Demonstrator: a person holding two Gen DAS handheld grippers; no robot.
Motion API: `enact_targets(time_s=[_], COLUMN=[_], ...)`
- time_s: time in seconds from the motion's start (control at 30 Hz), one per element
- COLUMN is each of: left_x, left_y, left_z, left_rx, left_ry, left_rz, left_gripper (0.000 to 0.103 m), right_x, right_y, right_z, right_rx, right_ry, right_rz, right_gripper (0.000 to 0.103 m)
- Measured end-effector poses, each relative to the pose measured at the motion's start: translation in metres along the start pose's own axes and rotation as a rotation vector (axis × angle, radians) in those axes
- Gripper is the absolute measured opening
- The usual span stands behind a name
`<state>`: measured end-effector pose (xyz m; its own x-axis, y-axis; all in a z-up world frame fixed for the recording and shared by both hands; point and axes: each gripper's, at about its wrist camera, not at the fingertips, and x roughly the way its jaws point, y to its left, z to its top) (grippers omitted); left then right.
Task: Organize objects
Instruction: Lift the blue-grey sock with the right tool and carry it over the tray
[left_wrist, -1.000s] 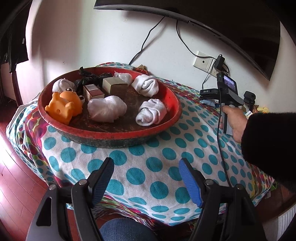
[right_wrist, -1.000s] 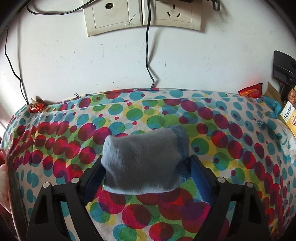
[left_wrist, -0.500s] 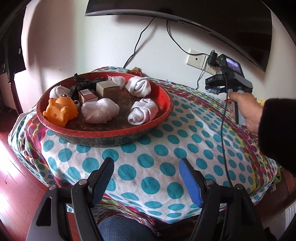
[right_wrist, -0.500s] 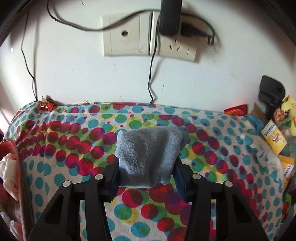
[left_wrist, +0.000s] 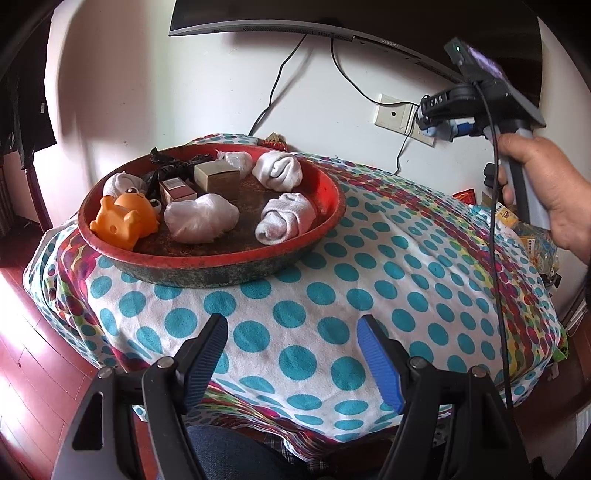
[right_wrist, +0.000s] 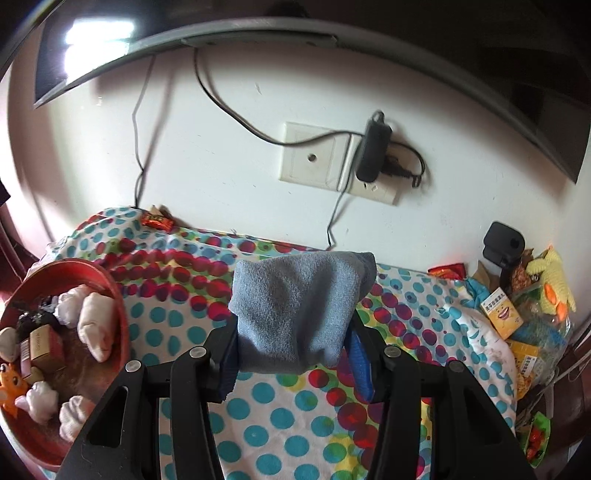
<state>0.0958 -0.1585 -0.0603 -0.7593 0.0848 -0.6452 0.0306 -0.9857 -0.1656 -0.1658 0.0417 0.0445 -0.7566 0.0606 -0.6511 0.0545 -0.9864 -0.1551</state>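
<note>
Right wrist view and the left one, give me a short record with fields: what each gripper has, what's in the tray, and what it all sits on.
right gripper: jaws shut on grey-blue folded cloth, lifted off the cover
left gripper: jaws open, nothing between them
red tray: white sock rolls, orange toy, two small boxes
surface: polka-dot cover

Folded grey-blue cloth (right_wrist: 295, 314), pinched between the fingers (right_wrist: 357, 352), raised clear of the dotted table (right_wrist: 280, 417).

Bare dotted cloth (left_wrist: 332, 280) lies open beside the crowded red tray (left_wrist: 332, 206).
</note>
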Motion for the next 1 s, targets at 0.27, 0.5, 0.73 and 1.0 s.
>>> enact_targets(time_s=[0.27,0.5,0.73,1.0], left_x=[-0.004,-0.01,-0.012,-0.011], left_y=[-0.002,0.002,0.009,0.014], left_z=[0.0,0.002,0.005,0.005], left_rx=[0.007,-0.009,-0.038,-0.055], left_ry=[-0.012,-0.042,-0.062,-0.053], left_rz=[0.017,0.04,0.068,0.072], left_gripper=[0.075,0.075,0.075,0.075], right_x=[-0.038,-0.056,-0.053,-0.036], right_y=[0.038,0.071,0.112,0.154], right_z=[0.011,0.009,-0.013,-0.038], right_rx=[-0.059,-0.126,-0.21,-0.27], right_ry=[-0.048,-0.082,-0.063,-0.007], right_rz=[0.049,0.099,0.171,0.255], right_gripper=[0.047,0.047,0.047,0.047])
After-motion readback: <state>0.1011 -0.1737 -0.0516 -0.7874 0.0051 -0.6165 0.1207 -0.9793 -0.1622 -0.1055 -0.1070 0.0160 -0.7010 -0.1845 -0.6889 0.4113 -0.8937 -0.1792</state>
